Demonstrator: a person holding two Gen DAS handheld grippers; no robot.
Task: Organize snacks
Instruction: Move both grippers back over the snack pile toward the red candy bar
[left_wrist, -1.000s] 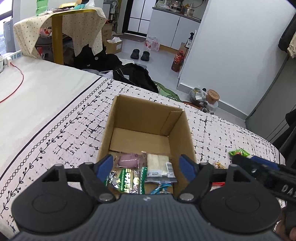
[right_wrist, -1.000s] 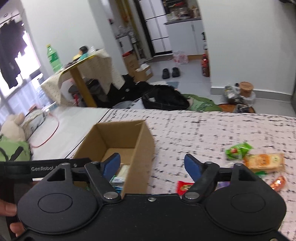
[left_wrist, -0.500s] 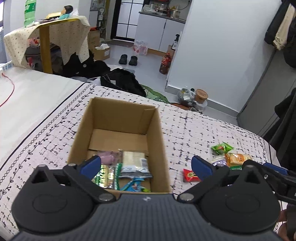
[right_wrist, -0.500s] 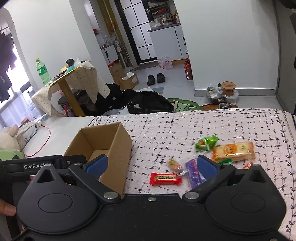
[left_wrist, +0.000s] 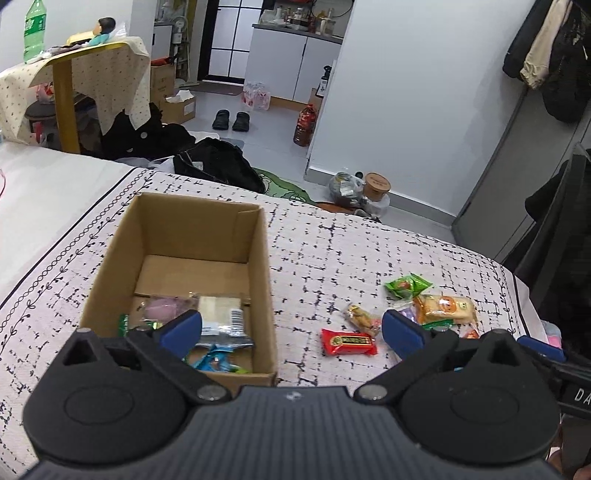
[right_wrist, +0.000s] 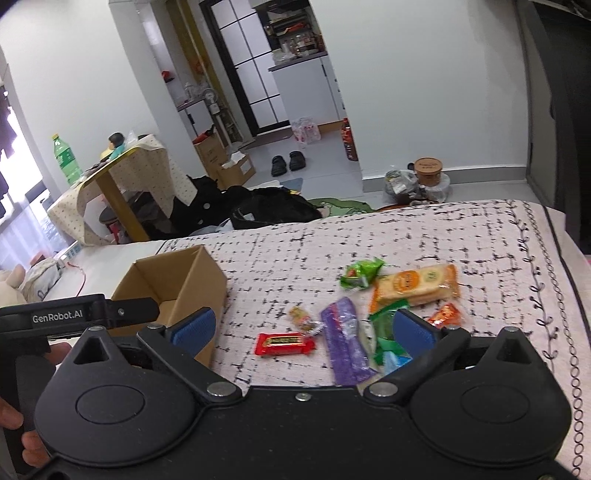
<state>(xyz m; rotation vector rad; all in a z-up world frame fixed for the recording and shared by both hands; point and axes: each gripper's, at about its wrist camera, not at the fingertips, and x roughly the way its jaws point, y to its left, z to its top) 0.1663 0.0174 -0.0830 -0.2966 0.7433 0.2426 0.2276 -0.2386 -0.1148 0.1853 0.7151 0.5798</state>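
Right claw (right_wrist: 301, 326) hanging wide apart, nothing between its blue pads, hovering low over the bedspread (right_wrist: 480, 236) at the bottom of the right wrist frame. Sitting almost dead centre in that gap: the red candy bar (right_wrist: 285, 342), long axis running left to right across the frame, roughly in line with the claw's opening rather than across it. Likely calling for a twist of the wrist before closing on the bar's narrow sides. Just right of it, the purple packet (right_wrist: 345, 341), lying lengthwise up and down the frame, its lower end dipping behind the claw body. Above the red bar, a small wrapped sweet (right_wrist: 304, 320). Further up and right, the orange cracker pack (right_wrist: 417, 284), the green pouch (right_wrist: 360, 273) at its left end, and a small orange wrapper (right_wrist: 445, 315) near the right pad.

Left claw (left_wrist: 291, 330) also gaping open and empty, left pad hanging over the cardboard box (left_wrist: 110, 254) in the lower left of its frame, right pad over the loose pile. Box already holding several packets (left_wrist: 221, 317) at its near end, far half bare.

Red bar showing in the left view too, lower centre, between box wall and pile. By judgement, nearer to the right claw and squarely ahead of it, box off to that claw's left, so pick looking like the right hand's job.
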